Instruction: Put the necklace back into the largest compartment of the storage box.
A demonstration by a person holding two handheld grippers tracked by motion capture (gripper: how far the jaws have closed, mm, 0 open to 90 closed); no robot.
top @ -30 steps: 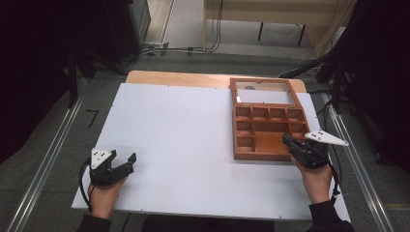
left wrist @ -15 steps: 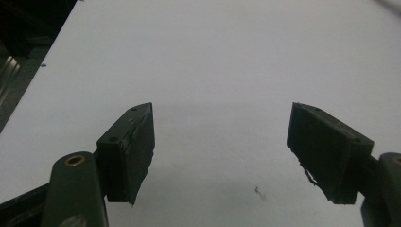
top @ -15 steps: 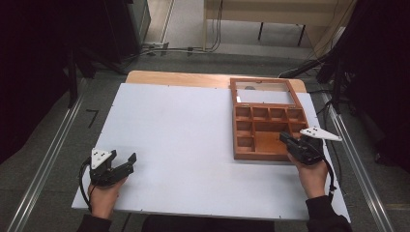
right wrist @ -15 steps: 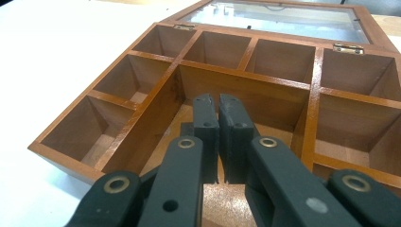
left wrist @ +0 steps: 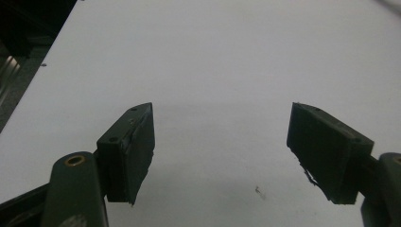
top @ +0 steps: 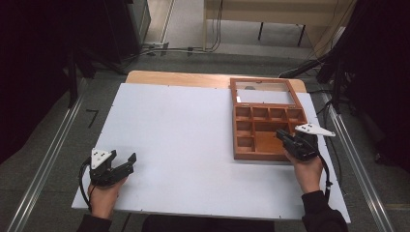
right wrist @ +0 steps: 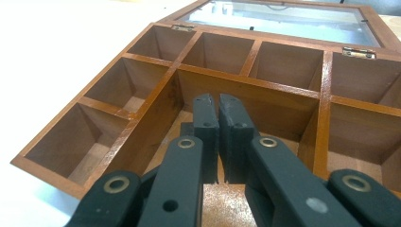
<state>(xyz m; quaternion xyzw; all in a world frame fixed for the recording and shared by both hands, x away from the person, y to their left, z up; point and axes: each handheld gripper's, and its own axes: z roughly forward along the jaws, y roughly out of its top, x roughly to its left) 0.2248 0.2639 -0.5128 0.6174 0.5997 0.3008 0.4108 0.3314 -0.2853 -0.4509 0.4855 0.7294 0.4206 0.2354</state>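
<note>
The box [top: 263, 123] lies open on the right half of the bench [top: 183, 140], its glass lid [top: 263, 92] folded flat behind it toward the far edge. Brown wooden walls split it into small compartments along the back and left side and one large compartment at the front. In the right gripper view the box [right wrist: 246, 80] shows bare wood in every compartment, with two brass hinges where the lid [right wrist: 283, 19] joins.

The right gripper [top: 285, 137] sits at the box's near right corner, jaws shut together with nothing between them; in its own view the right gripper [right wrist: 218, 101] points down into the large compartment. Against the frame a second ago it has moved a little left and forward, further over the box.

The left gripper [top: 122, 160] rests near the bench's near left corner, well apart from the box, unmoved. Its jaws stand wide open over bare white bench [left wrist: 213, 61].

Cables lie on the floor beyond the bench.
</note>
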